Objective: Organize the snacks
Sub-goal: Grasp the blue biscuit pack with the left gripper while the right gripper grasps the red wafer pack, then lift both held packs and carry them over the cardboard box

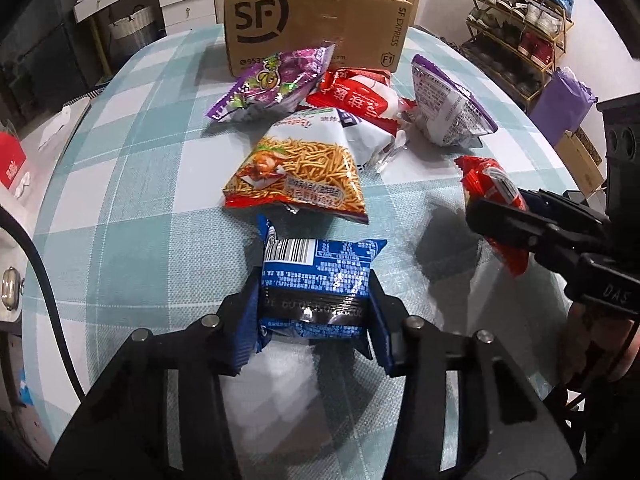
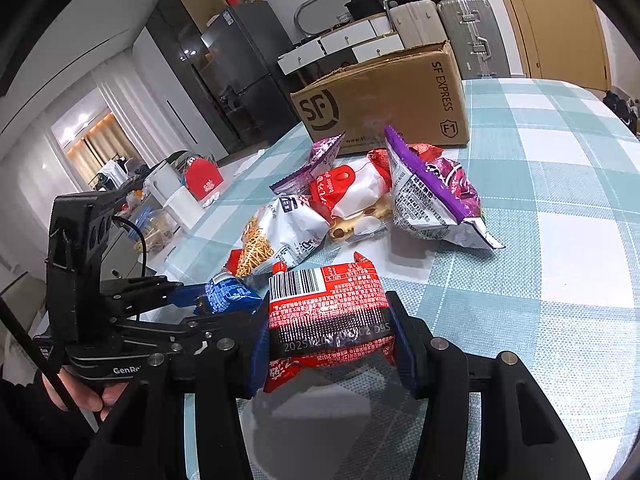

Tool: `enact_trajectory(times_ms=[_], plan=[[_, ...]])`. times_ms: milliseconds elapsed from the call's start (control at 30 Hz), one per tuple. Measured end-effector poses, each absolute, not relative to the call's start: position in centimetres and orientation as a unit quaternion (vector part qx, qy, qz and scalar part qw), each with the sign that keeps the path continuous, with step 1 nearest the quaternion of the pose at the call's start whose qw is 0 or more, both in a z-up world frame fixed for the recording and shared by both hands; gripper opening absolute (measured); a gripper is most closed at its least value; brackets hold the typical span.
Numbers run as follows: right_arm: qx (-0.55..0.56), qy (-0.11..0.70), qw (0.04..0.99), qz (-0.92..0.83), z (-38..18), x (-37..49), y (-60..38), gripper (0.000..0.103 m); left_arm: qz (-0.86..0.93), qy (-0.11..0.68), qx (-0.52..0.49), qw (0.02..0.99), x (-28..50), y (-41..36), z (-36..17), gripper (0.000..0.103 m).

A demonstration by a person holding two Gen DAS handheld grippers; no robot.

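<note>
The left gripper [image 1: 314,308] has its fingers [image 1: 244,320] closed on a blue packet [image 1: 316,276], pinching it from both sides, barcode side up, just above the checked cloth of the surface [image 1: 132,208]. Ahead of it lies a noodle-stick bag [image 1: 298,172], and behind that a purple bag [image 1: 272,82] tilts against a red and white packet [image 1: 360,94]. At the far edge stands an open cardboard box [image 1: 316,28], touching none of the loose snacks as far as can be seen. To the right of the heap a second purple bag [image 1: 448,104] lies with its printed back up. Further right, the right gripper [image 2: 330,336] clamps a red packet [image 2: 328,312] between its fingers [image 2: 404,344], holding it clear of the cloth with its barcode up. The two held packets are near each other, the blue one to the left of the red.
</note>
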State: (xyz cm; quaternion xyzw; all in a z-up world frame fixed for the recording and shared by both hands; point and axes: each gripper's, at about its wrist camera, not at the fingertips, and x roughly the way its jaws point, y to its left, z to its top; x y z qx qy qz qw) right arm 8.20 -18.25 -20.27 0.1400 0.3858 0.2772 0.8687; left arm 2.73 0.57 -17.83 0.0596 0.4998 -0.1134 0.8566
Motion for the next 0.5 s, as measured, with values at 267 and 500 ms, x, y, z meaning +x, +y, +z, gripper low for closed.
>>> enact_trajectory(times_ms=[267, 500], plan=[[0.141, 0.384, 0.873, 0.265, -20.1, 8.2, -18.3, 0.052, -0.117, 0.488, 0.042, 0.864, 2.2, 1.6, -16.0, 0.044], [0.15, 0.366, 0.876, 0.276, -18.6, 7.5, -18.8, 0.052, -0.136, 0.475, -0.016, 0.869, 2.0, 3.7, -13.1, 0.044]])
